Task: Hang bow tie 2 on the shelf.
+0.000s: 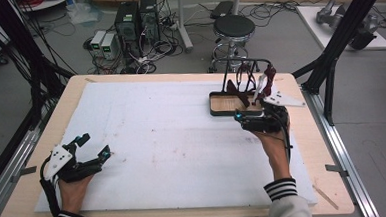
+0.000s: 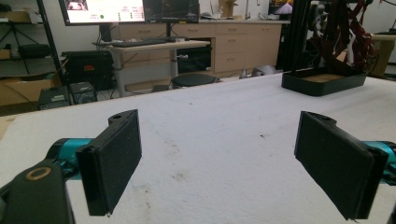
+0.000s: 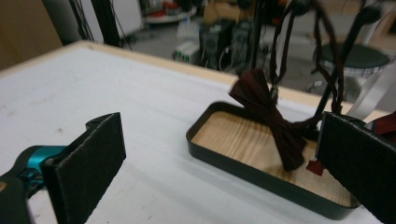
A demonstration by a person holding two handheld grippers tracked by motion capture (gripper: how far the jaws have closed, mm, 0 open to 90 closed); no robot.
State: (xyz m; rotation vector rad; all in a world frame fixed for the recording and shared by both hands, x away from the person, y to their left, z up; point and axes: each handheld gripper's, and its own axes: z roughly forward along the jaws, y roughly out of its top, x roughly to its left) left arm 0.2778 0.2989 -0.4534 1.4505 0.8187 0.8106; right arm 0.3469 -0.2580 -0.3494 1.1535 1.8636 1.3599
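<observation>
Left gripper (image 1: 94,145) is resting low at the near left of the table, jaws spread wide, nothing between the pads (image 2: 114,158); in its own view only bare white foam sheet (image 2: 219,140) is lying between them.

Right gripper (image 1: 254,116) is sitting at the near edge of the tray (image 1: 220,112), far right of the table, jaws likewise wide apart and gripping nothing. In the right gripper view, one pad is standing over the foam beside the tray (image 3: 261,179), the other at the tray's near right end.

Dark red bow tie (image 3: 271,121) is hanging over the tray's wooden floor, strung from dark cords (image 3: 280,42) on the black stand (image 1: 244,66) rising out of the tray. The tie is lying between the spread jaws but apart from both pads.
</observation>
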